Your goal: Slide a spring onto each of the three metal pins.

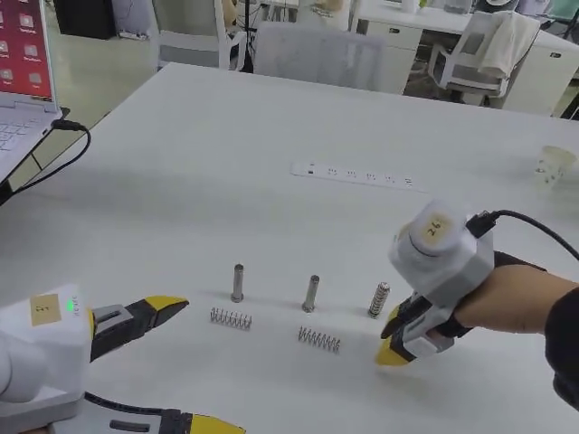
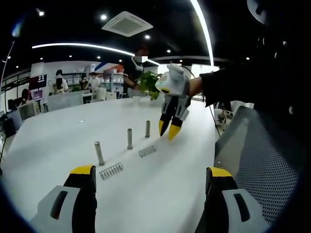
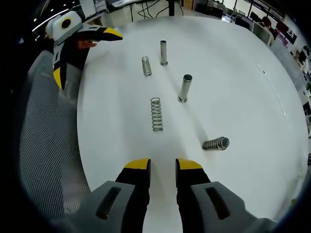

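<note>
Three metal pins stand in a row on the white table [image 1: 226, 163]: left pin [image 1: 237, 282], middle pin [image 1: 311, 294], and right pin [image 1: 379, 299], which wears a spring. One loose spring [image 1: 231, 318] lies at the left pin's 6 o'clock and another spring [image 1: 319, 340] at the middle pin's 6 o'clock. The right gripper [image 1: 393, 336], jaws narrowly apart, sits at the right pin's 5 o'clock. The left gripper [image 1: 204, 366] is at 8 o'clock, jaws wide.

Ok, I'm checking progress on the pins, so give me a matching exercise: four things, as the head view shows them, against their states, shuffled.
Things:
1 left pin
2 right pin
3 spring in front of the middle pin
4 left gripper

States:
a jaws wide apart
b already carries a coil
c bare and upright
d lying flat

Pairs: 1-c, 2-b, 3-d, 4-a
</note>
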Demonstrator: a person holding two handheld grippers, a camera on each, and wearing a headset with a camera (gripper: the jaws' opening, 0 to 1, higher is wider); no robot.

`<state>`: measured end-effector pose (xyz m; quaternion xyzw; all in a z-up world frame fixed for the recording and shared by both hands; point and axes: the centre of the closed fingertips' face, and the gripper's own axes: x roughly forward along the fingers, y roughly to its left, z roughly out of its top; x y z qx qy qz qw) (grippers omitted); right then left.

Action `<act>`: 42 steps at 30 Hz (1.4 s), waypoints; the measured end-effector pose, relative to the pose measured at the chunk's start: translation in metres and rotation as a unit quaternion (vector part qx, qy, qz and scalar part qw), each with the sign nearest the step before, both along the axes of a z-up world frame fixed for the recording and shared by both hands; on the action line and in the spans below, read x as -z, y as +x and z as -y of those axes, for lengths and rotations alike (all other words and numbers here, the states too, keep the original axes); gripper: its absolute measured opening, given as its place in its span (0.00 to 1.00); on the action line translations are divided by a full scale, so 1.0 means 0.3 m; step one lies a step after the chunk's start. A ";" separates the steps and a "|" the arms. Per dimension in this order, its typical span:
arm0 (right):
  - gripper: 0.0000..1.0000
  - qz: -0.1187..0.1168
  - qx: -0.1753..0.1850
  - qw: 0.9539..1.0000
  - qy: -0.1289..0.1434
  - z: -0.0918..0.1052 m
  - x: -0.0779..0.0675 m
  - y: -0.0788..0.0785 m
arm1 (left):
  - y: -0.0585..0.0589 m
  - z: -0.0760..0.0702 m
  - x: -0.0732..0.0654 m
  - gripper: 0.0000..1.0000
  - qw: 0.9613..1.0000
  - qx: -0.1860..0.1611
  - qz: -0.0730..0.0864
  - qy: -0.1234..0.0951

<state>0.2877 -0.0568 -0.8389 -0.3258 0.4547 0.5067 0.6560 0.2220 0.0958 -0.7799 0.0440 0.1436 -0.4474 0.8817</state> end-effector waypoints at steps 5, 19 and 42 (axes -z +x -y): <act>0.19 0.001 -0.012 1.000 0.001 -0.035 0.000 -0.008 | -0.003 -0.005 0.000 0.91 1.000 -0.002 0.001 0.000; 0.18 0.004 -0.040 0.999 0.000 -0.121 0.016 -0.002 | -0.009 -0.014 0.004 0.90 1.000 -0.007 0.001 -0.001; 0.15 -0.001 -0.064 0.998 -0.019 -0.158 0.071 0.027 | -0.006 -0.032 0.016 0.90 1.000 -0.017 -0.006 -0.004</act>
